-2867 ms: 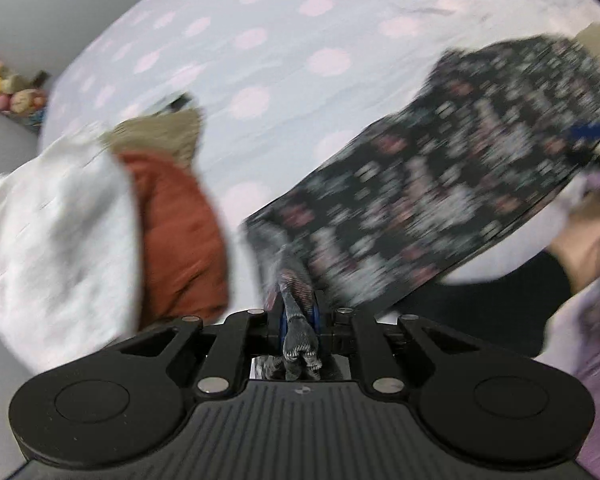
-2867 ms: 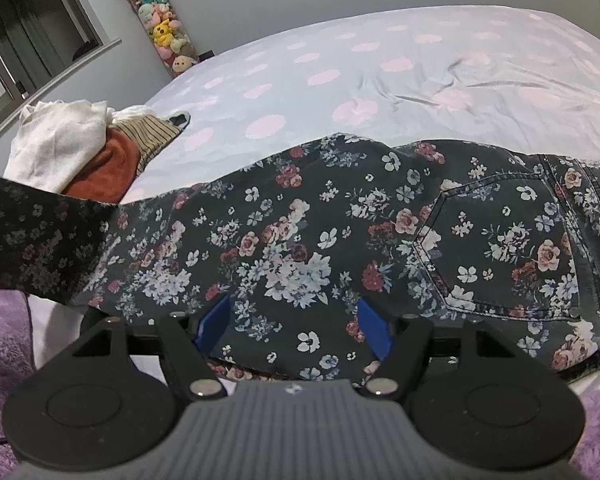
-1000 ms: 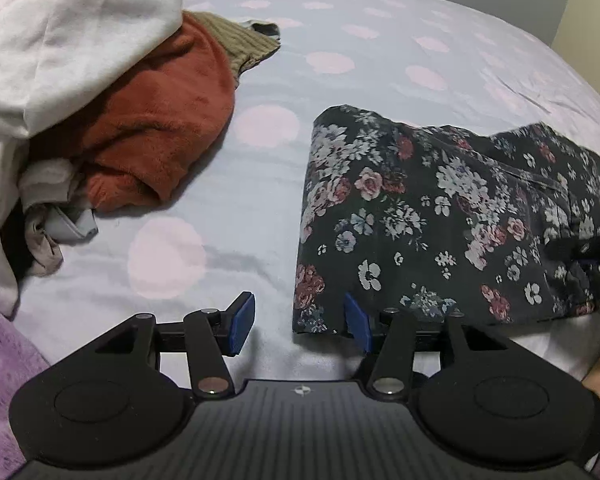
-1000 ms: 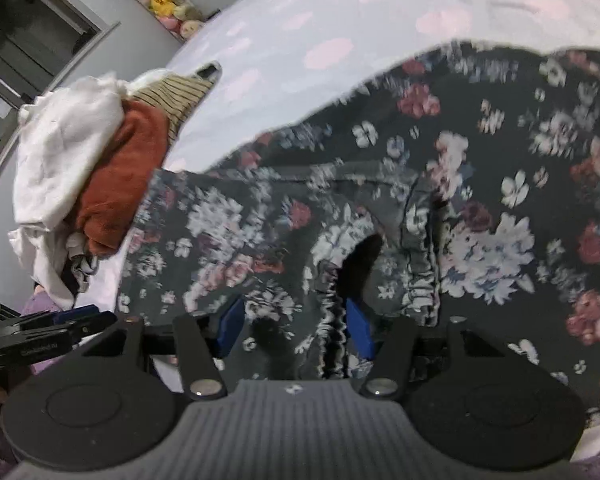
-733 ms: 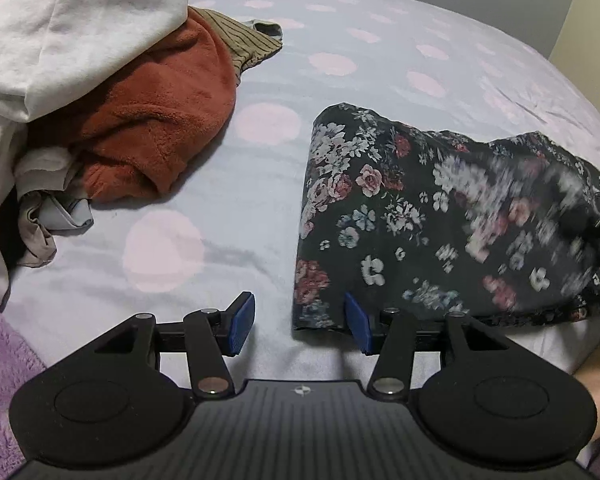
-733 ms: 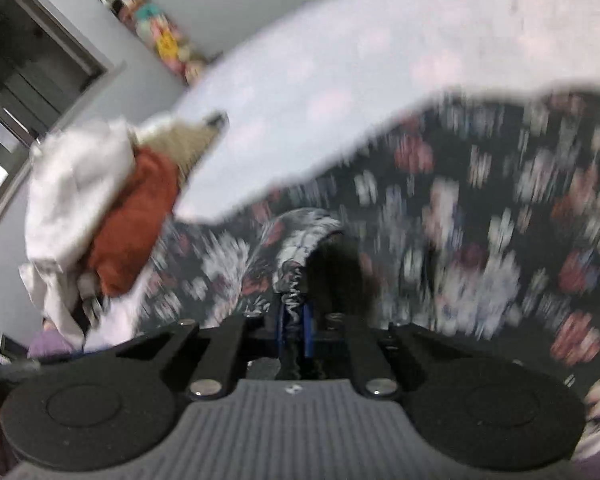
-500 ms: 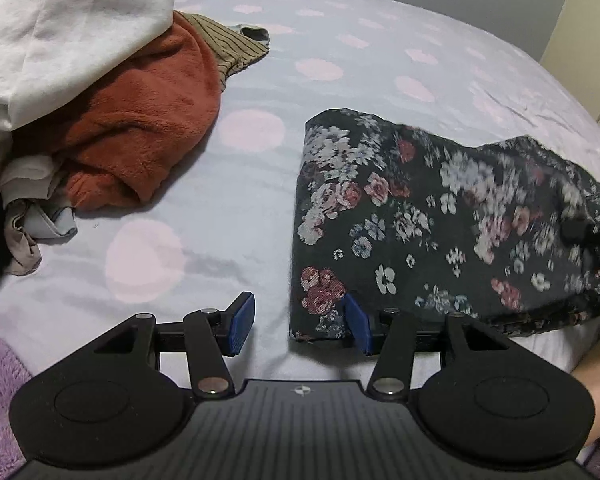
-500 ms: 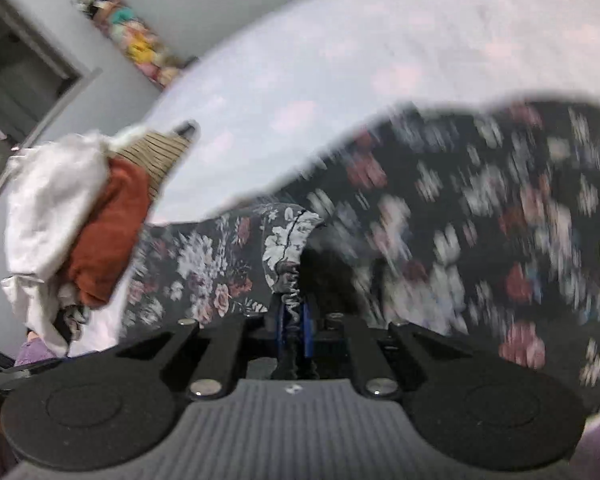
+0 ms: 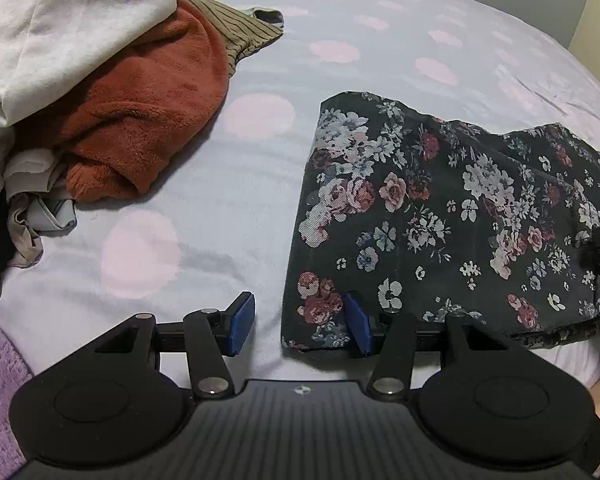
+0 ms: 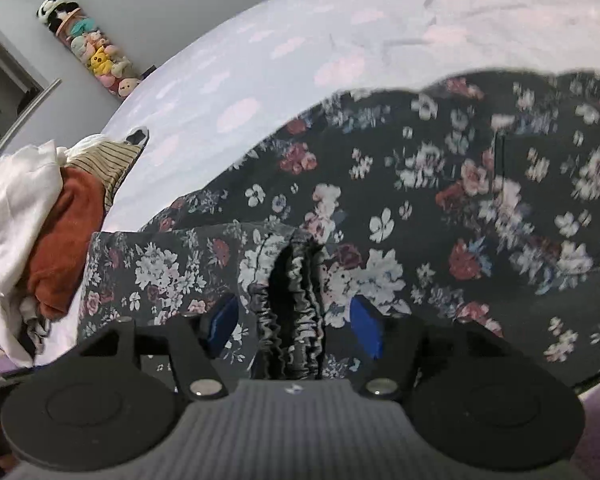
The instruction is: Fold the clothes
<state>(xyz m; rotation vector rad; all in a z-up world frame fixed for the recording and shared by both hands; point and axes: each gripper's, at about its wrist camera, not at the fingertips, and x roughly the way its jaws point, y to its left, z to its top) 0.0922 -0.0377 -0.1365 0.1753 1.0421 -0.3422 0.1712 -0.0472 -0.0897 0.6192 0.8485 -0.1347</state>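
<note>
Right tongs [image 10: 294,322] agape astride floral trousers [image 10: 440,200].

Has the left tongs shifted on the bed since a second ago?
Yes, slightly: in the left wrist view the left tongs sits nearer the floral pants corner, judged against the orange garment.

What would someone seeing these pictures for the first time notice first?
Probably the dark floral trousers, folded over on the spotted bedsheet just ahead of both grippers. Next, the heap of unfolded clothes at the left, with a rust-orange fleece under a white garment. In the right wrist view, a column of plush toys stands against the far wall.
</note>
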